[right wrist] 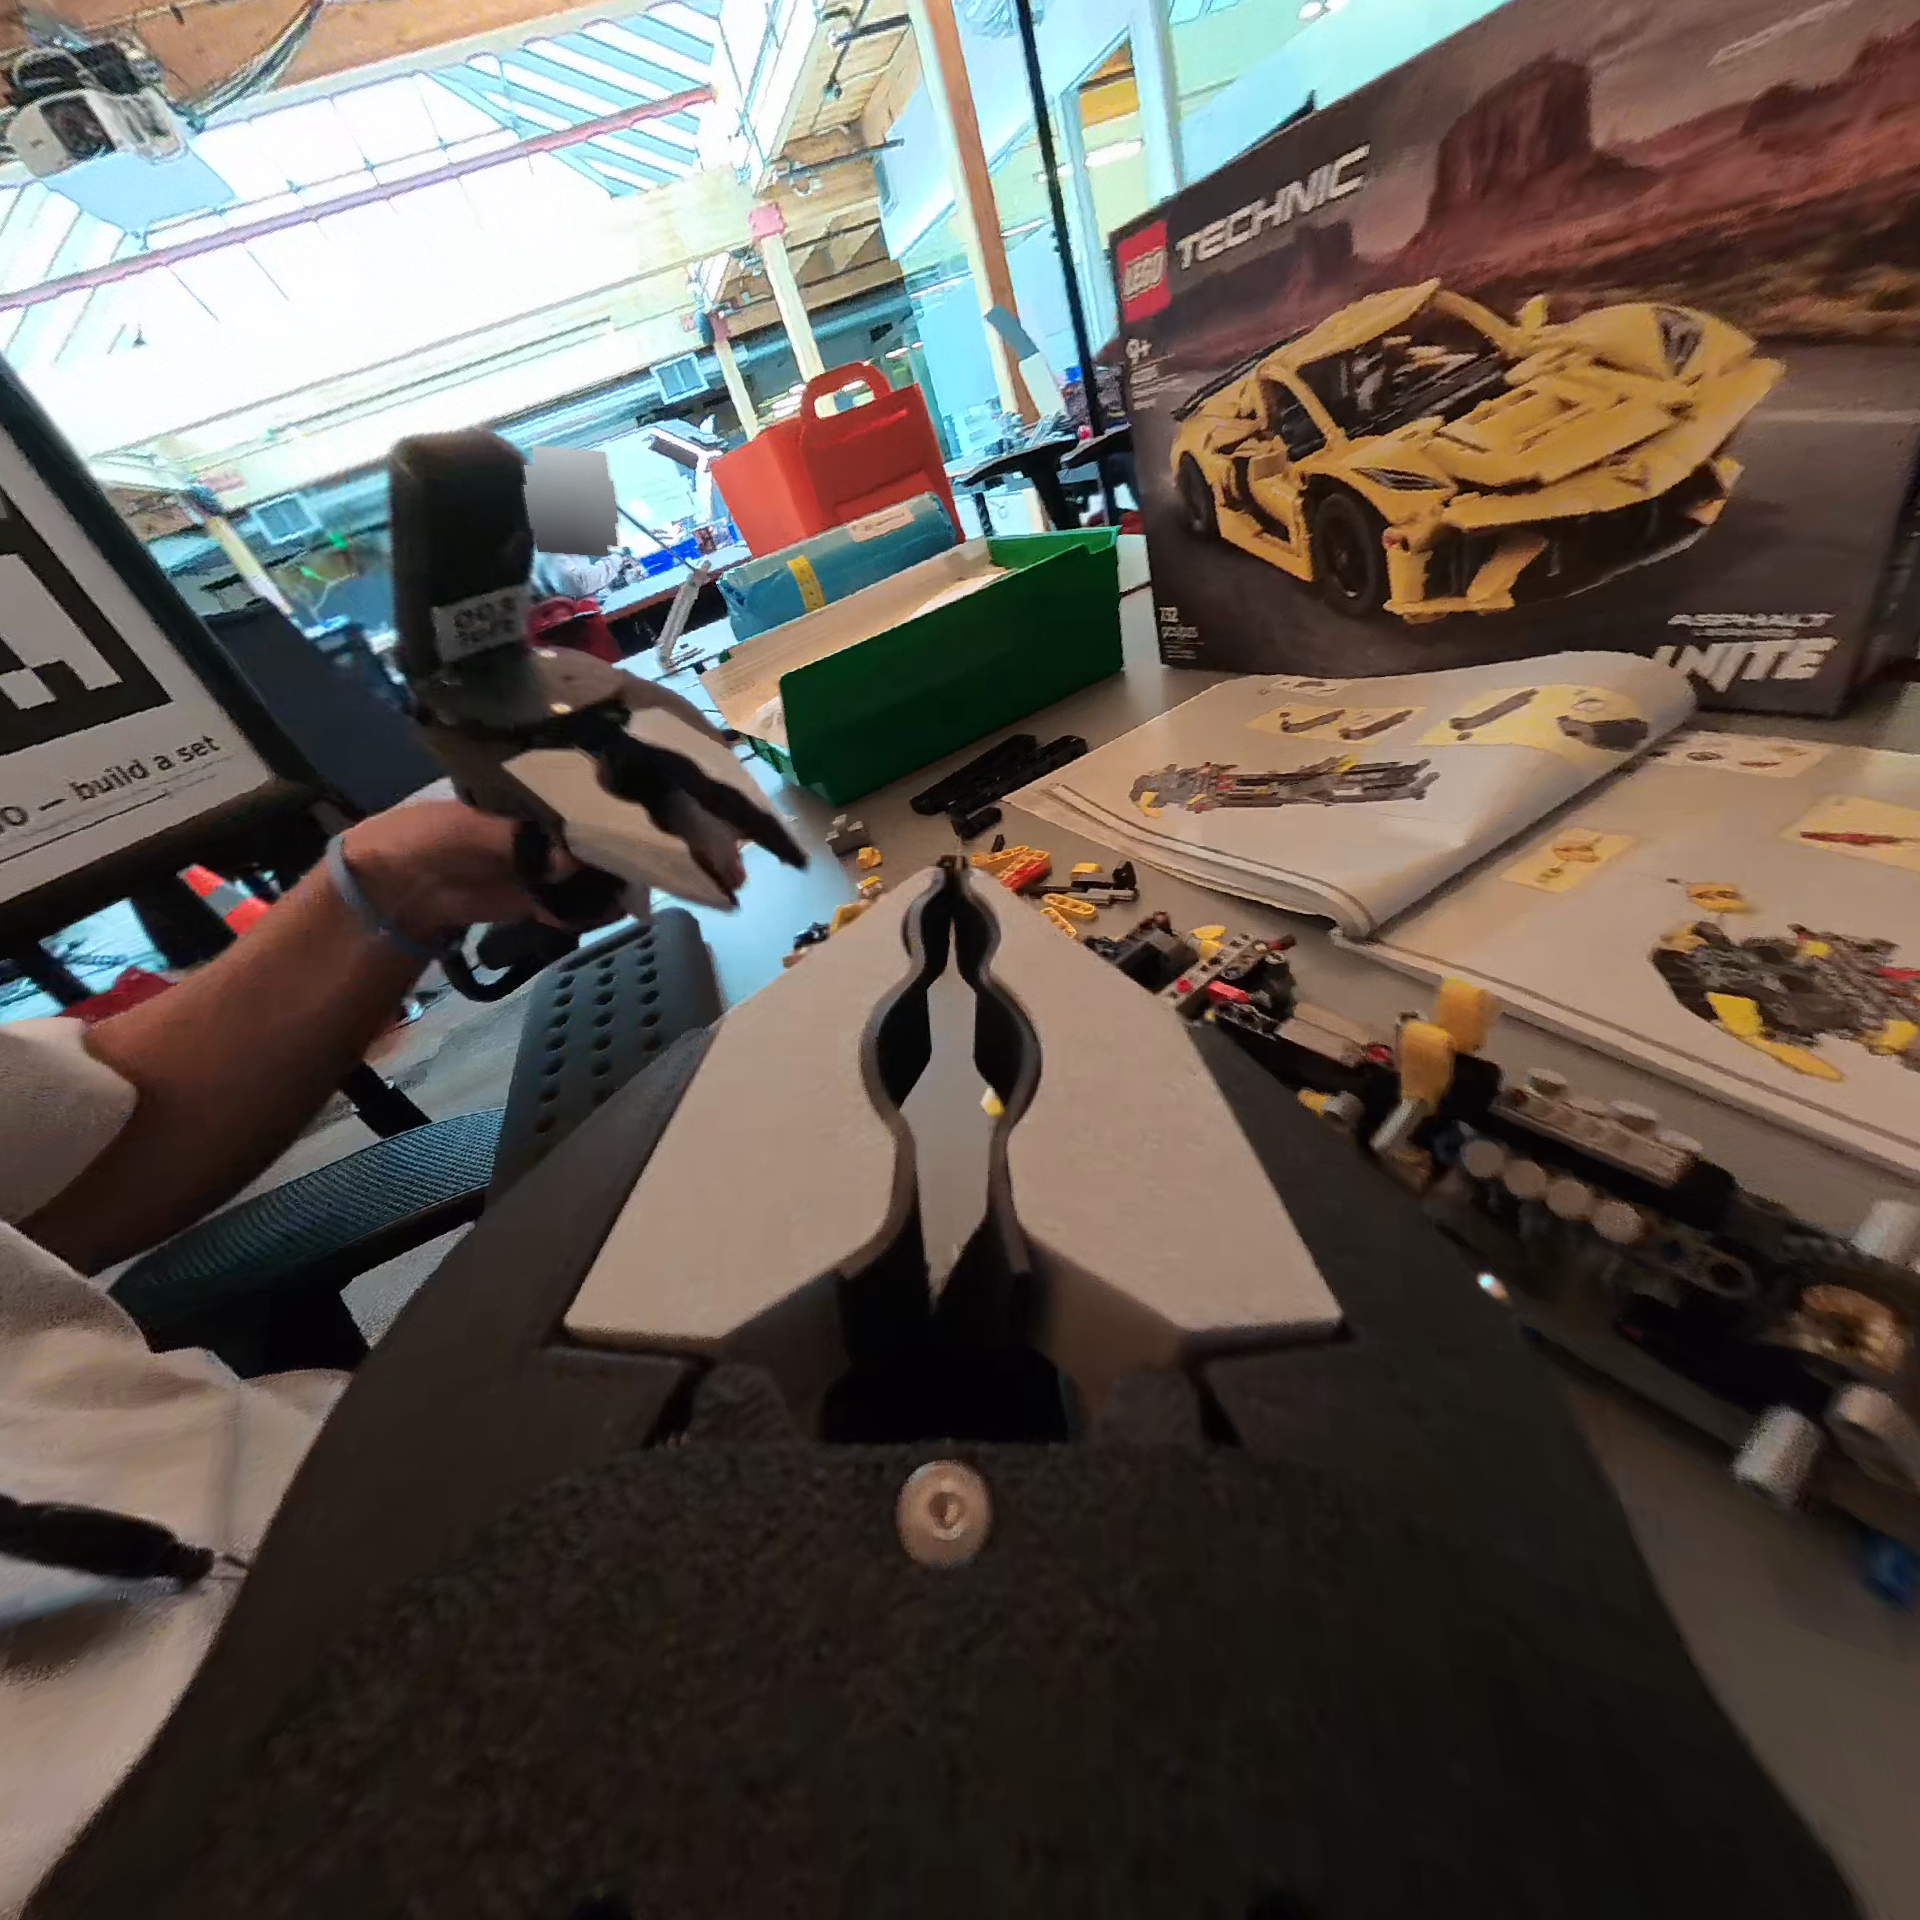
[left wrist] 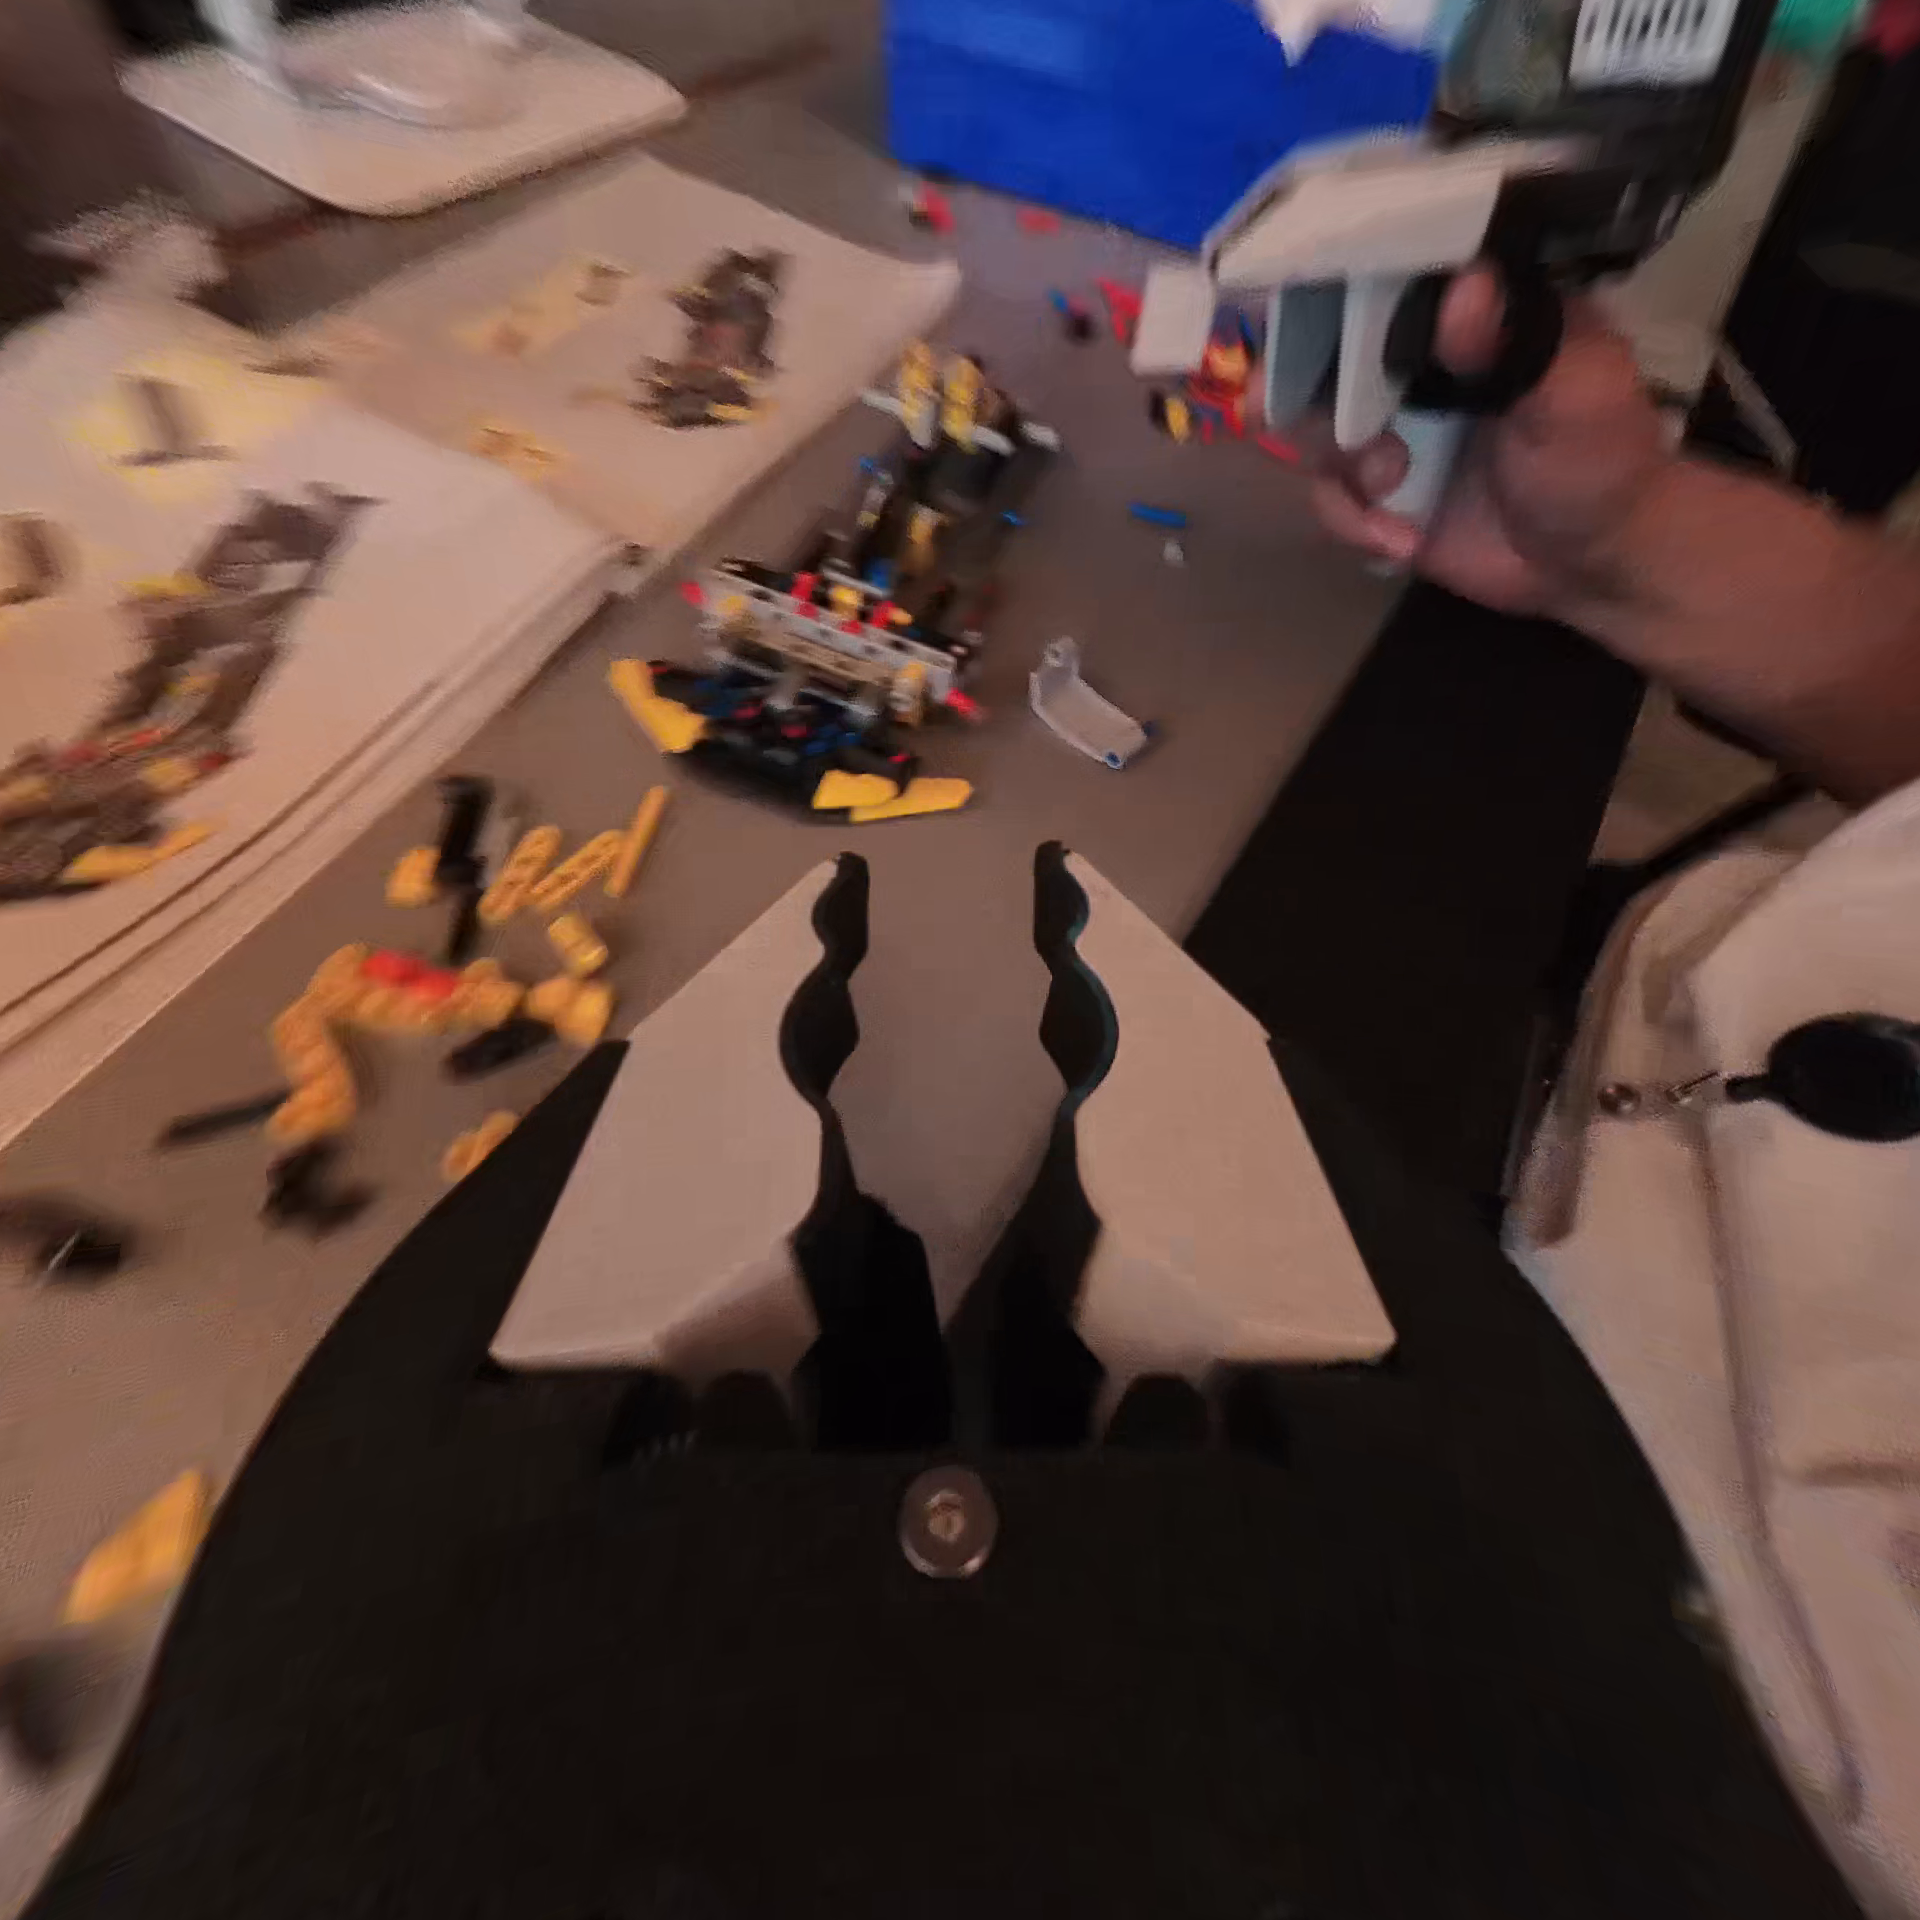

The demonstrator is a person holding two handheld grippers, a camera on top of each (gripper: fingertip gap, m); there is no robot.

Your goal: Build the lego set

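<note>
My left tool [left wrist: 948,868] sits nearest the lens, its fingers parted with a clear gap and nothing between them, held above the tabletop [left wrist: 1164,644]. At twelve o'clock from it lies the half-built lego car chassis [left wrist: 831,686], black with yellow wedges at its near end. A small grey curved panel [left wrist: 1086,717] rests just beside it at one o'clock. Loose yellow and black pieces [left wrist: 457,987] crowd the surface at ten o'clock, and the open instruction booklet [left wrist: 312,582] covers the far left. A blue bin [left wrist: 1122,114] stands behind. The tabletop's edge runs diagonally at two o'clock, with dark floor beyond.

My right tool [right wrist: 953,873] has its tips closed together; nothing visible is caught in them. In its view the chassis [right wrist: 1538,1143] stretches along at three o'clock, the booklet [right wrist: 1455,831] behind it, the set's box [right wrist: 1507,416] at one o'clock and a green tray [right wrist: 935,665] at twelve. A black chair [right wrist: 582,1018] stands at ten o'clock.
</note>
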